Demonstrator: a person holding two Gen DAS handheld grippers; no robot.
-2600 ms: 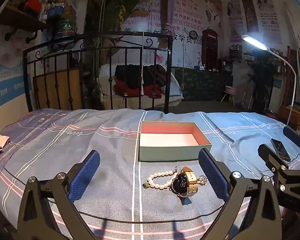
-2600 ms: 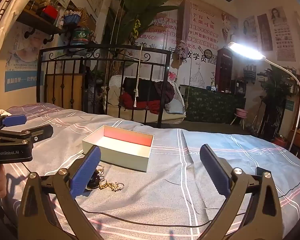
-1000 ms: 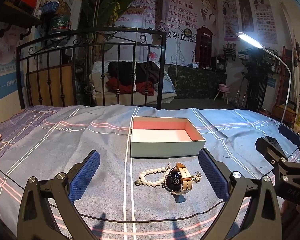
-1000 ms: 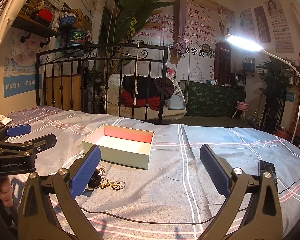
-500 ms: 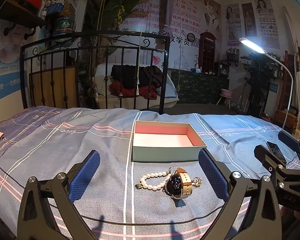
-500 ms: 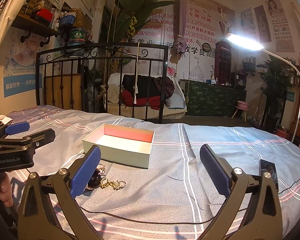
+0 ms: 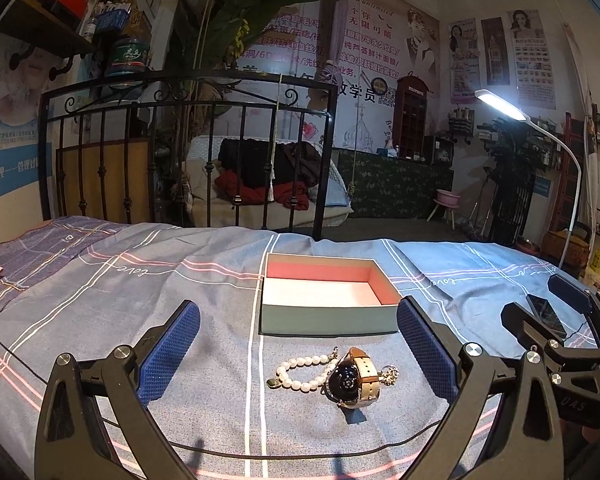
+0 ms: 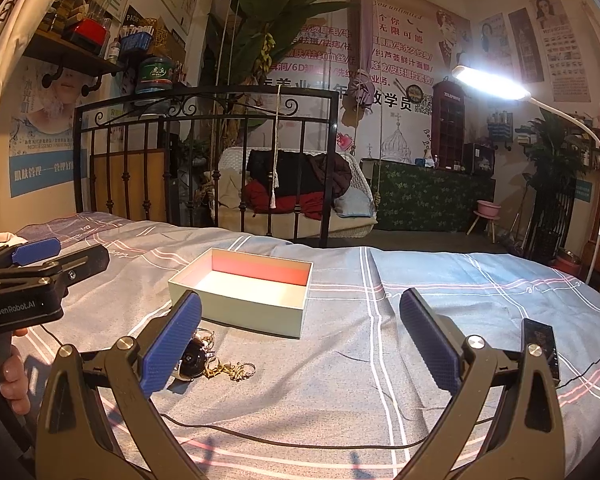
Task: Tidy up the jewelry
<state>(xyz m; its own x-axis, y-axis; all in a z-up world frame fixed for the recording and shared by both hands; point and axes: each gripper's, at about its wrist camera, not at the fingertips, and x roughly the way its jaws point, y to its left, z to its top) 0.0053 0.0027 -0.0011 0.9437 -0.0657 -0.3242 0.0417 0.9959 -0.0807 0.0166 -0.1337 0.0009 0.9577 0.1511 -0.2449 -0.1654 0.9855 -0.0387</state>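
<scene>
Since jewelry sits loose before empty box (image 7: 326,312), we hold left tool (image 7: 298,348) and right tool (image 8: 300,342) spread wide, watch (image 7: 354,380) framed for pickup.

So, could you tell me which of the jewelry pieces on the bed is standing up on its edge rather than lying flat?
The watch: it stands on edge, tan strap looped, while the pearl bracelet beside it lies flat.

**Count on the bedspread**

One open box (image 7: 328,314), pink inside. One pearl bracelet (image 7: 300,372), one watch (image 7: 354,380) with a tan strap, one small gold chain piece (image 8: 232,370) — three pieces of jewelry, all just off the box's near edge. One dark phone (image 8: 540,346) near the bedspread's (image 7: 140,320) right edge. One black cable (image 8: 300,442). Two grippers — left gripper (image 7: 298,354), right gripper (image 8: 300,344).
</scene>
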